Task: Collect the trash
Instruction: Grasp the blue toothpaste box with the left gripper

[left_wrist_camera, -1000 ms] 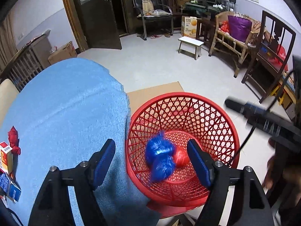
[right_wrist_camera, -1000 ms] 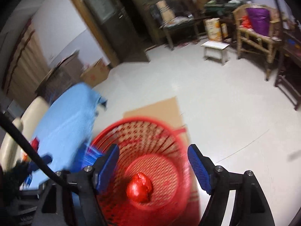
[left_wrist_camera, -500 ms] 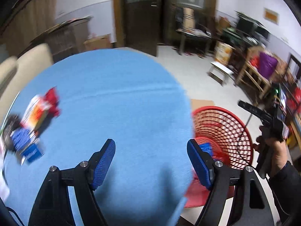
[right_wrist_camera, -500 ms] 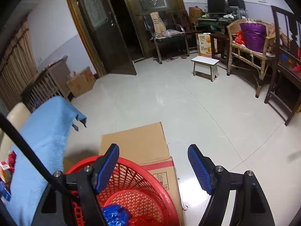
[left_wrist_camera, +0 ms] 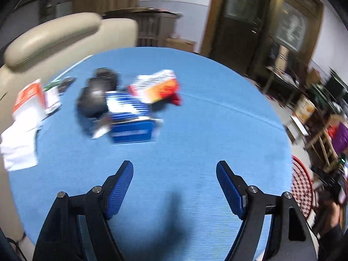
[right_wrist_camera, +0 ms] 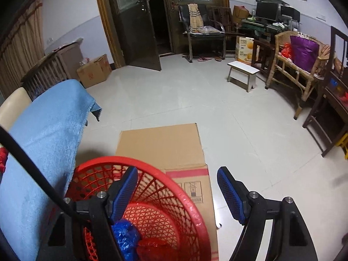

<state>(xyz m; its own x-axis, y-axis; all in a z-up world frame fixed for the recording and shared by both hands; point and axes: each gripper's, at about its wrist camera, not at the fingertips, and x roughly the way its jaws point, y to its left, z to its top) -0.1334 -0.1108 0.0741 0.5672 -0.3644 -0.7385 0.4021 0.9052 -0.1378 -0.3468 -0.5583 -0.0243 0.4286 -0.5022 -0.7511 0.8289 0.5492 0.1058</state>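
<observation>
Trash in the red basket (right_wrist_camera: 195, 221) is counted as two wads, blue (right_wrist_camera: 127, 237) and red (right_wrist_camera: 150, 246); both tongs, left (left_wrist_camera: 174, 187) and right (right_wrist_camera: 177, 192), are held spread, empty.

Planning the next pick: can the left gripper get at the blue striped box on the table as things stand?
Probably yes. The left gripper is open and empty above bare blue tablecloth, with the blue striped box ahead, slightly to its left. Nothing lies between; a black bag and an orange box crowd its far side.

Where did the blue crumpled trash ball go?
In the right wrist view, the blue trash ball lies at the bottom of the red basket, touching a red wad, beside the blue-covered table.
</observation>
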